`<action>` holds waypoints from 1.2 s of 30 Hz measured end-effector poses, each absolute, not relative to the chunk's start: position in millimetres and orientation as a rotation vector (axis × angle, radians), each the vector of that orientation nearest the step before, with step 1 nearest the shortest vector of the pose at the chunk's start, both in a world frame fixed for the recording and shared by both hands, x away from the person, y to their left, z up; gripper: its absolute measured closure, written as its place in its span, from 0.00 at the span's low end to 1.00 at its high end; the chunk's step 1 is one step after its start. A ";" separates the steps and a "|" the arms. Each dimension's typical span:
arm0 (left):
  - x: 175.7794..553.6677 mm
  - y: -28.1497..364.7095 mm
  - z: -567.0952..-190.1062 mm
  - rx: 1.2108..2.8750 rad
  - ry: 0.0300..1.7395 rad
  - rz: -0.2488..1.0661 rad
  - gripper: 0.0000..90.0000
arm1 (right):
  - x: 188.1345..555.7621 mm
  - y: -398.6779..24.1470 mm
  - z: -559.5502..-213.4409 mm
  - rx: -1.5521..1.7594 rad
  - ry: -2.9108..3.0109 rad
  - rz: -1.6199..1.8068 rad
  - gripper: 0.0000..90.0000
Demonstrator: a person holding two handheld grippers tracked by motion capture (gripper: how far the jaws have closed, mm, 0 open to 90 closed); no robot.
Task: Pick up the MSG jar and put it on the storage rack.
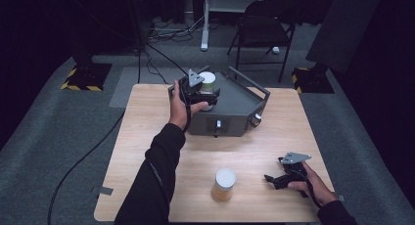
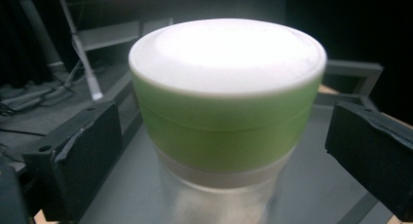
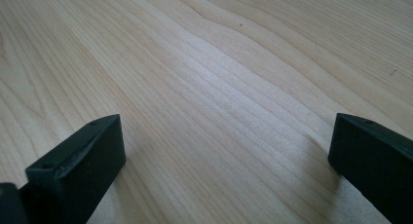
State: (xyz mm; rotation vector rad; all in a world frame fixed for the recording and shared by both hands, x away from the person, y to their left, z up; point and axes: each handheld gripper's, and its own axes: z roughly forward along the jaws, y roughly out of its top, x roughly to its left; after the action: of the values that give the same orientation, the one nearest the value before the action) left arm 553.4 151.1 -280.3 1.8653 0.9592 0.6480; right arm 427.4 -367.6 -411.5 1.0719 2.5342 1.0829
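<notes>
High view: the left hand-held gripper [image 1: 208, 95] is at the green jar [image 1: 208, 81], which stands upright on the flat top of the grey metal box [image 1: 235, 110] at the far side of the bench [image 1: 147, 137]
Left gripper view: the green jar [image 2: 226, 112] stands between the two black jaws, which are spread wide, with a gap on each side, so the pads do not press it
Right hand-held gripper [image 1: 268, 178]: it rests low over bare wood near the front right of the bench, jaws spread, nothing between them
Second jar: an orange jar [image 1: 224, 185] with a white lid stands alone on the bench, just left of the right hand-held gripper
How the green jar will handle: it looks like light, stiff plastic with a smooth wall, so I judge it can slip if the squeeze is weak, but it should not break
Where to take hold: on the green band just under the white lid [image 2: 229, 53], at two opposite sides; the clear lower part looks narrower and smoother
Risk: a push from one jaw alone may slide it on the smooth metal
</notes>
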 end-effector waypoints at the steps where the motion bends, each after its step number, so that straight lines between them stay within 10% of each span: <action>1: 551.7 150.7 -278.9 1.878 0.952 0.660 0.00 | 427.4 -367.6 -411.5 1.072 2.534 1.083 0.00; 36: 489.9 176.8 -290.6 1.986 0.743 0.652 0.00 | 426.0 -366.8 -411.2 1.082 2.528 1.079 0.00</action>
State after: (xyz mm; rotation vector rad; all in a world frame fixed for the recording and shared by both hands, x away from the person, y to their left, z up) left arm 489.9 176.8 -290.6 1.9859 0.7432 0.6518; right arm 426.0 -366.8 -411.2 1.0816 2.5283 1.0787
